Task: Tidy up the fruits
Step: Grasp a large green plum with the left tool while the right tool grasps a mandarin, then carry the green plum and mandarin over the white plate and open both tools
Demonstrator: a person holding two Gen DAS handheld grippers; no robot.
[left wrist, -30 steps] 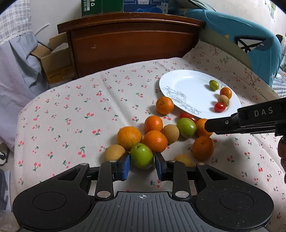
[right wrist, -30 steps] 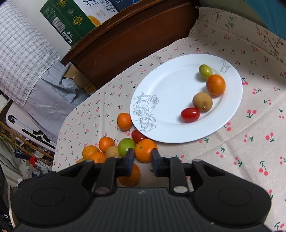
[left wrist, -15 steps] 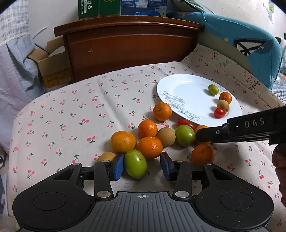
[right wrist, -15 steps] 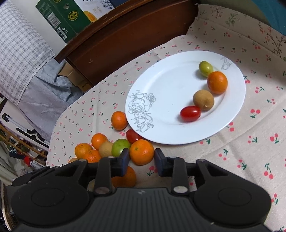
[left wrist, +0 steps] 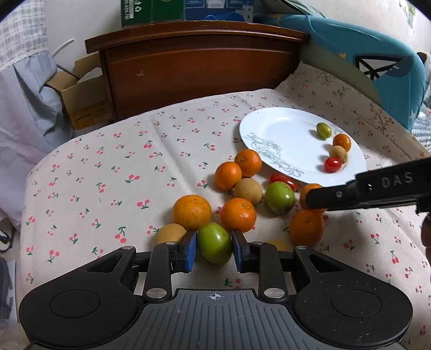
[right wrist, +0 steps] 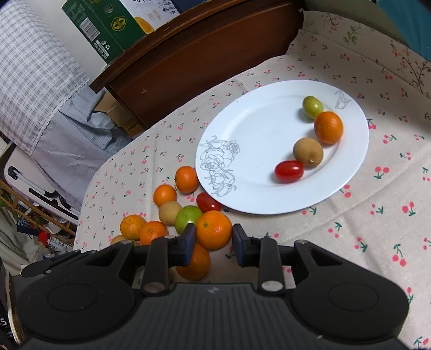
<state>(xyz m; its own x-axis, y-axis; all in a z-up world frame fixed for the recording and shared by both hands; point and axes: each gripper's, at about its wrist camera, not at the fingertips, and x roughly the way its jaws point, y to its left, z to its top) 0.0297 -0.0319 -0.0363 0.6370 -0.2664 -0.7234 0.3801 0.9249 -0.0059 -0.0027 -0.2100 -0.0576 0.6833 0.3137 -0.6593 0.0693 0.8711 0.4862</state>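
A pile of oranges, tan fruits, green fruits and a cherry tomato lies on the cherry-print cloth beside a white plate [left wrist: 282, 134]. The plate [right wrist: 256, 129] holds a small green fruit [right wrist: 312, 107], an orange [right wrist: 328, 127], a tan fruit [right wrist: 308, 151] and a red tomato [right wrist: 288, 171]. My left gripper [left wrist: 214, 249] has its fingers close on both sides of a green fruit [left wrist: 214, 242]; I cannot tell whether they grip it. My right gripper [right wrist: 211, 238] is open around an orange [right wrist: 213, 229], with a gap on the right side. It also shows in the left wrist view [left wrist: 371, 188].
A dark wooden headboard [left wrist: 199, 64] stands behind the cloth, with cartons [left wrist: 172, 10] on top. A blue cushion [left wrist: 377, 67] lies at the far right. An open cardboard box [left wrist: 80, 99] and hanging clothes are at the left. Another orange [right wrist: 195, 262] lies under my right gripper.
My left gripper closed in around the green fruit after opening wider half a second ago. My right gripper opened and moved forward around the orange.
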